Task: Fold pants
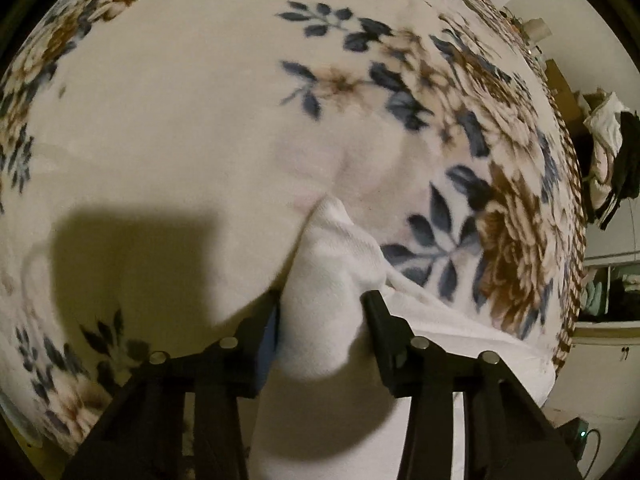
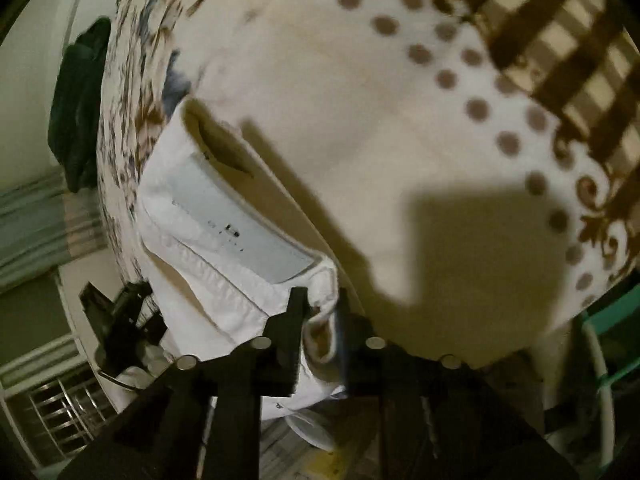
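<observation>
The white pants (image 1: 332, 280) lie on a cream floral blanket (image 1: 160, 120). In the left wrist view my left gripper (image 1: 322, 304) is shut on a bunched fold of the white fabric, which rises between its black fingers and trails off to the right. In the right wrist view the pants' waistband (image 2: 224, 224), with a pale inner label, runs up and left. My right gripper (image 2: 320, 300) is shut on the waistband's near corner. The left gripper also shows at the lower left of the right wrist view (image 2: 120, 312).
The blanket has a dotted band and brown checked border (image 2: 560, 40) at the right edge. Beyond the bed's right edge are piled clothes (image 1: 608, 152) and shelving. A dark garment (image 2: 80, 100) hangs at far left. A teal frame (image 2: 616, 312) stands at right.
</observation>
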